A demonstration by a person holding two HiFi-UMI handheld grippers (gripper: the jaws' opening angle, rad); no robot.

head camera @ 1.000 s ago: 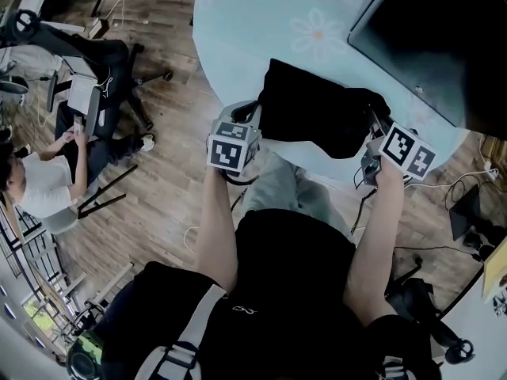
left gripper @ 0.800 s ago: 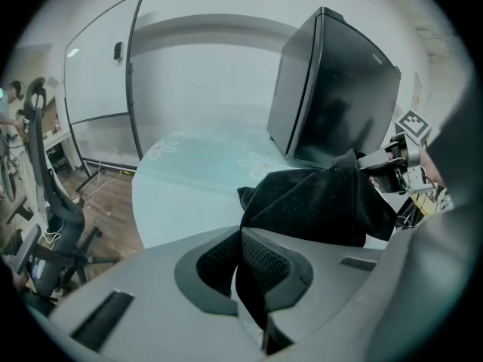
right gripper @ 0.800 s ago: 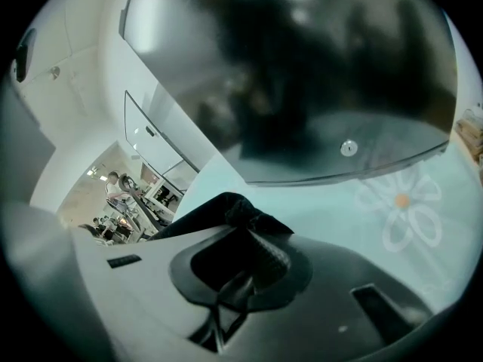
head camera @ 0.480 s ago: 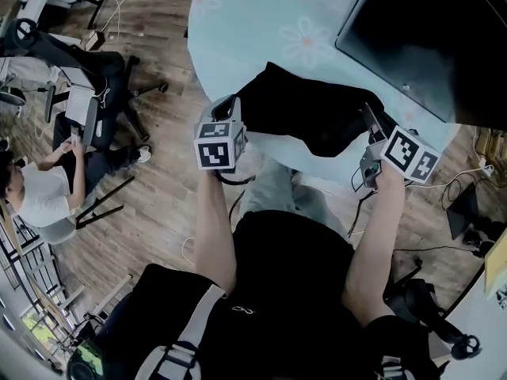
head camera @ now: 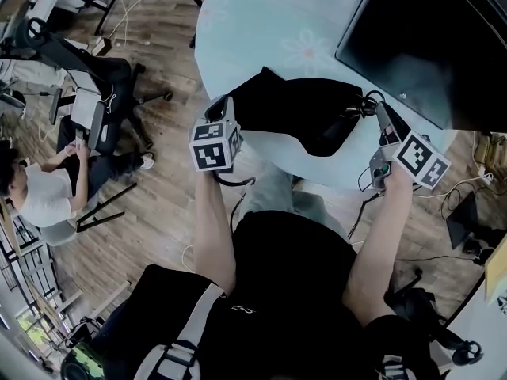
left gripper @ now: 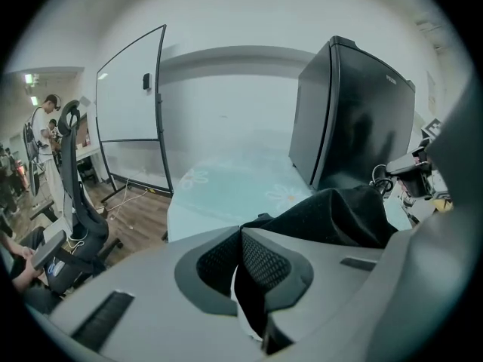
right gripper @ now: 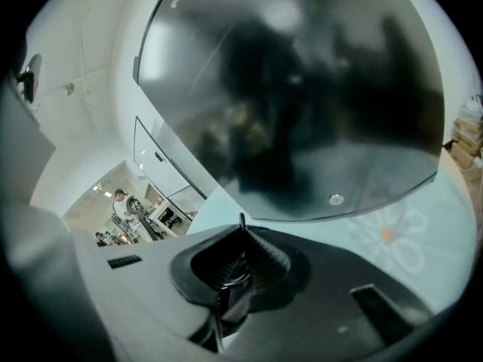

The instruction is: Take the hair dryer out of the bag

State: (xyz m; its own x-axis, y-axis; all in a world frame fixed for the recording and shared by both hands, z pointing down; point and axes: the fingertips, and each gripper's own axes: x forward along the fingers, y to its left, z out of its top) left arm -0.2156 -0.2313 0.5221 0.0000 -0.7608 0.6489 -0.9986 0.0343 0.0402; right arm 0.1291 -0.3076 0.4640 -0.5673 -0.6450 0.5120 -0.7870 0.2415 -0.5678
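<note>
Above one floral table (head camera: pixel 261 22), left gripper (head camera: pixel 225 106) and right gripper (head camera: pixel 379 112) fingers (left gripper: pixel 266 264) pinch one bag (head camera: pixel 301 113).

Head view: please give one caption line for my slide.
Left gripper pinches the black bag over a flowered table; right gripper meets its other end.

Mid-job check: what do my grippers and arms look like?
The left gripper and right gripper are grey-bodied, with dark cross-hatched pads; each carries a white cube of black square markers. The person wears a black top with pale shoulder straps; no sleeves cover the forearms.
</note>
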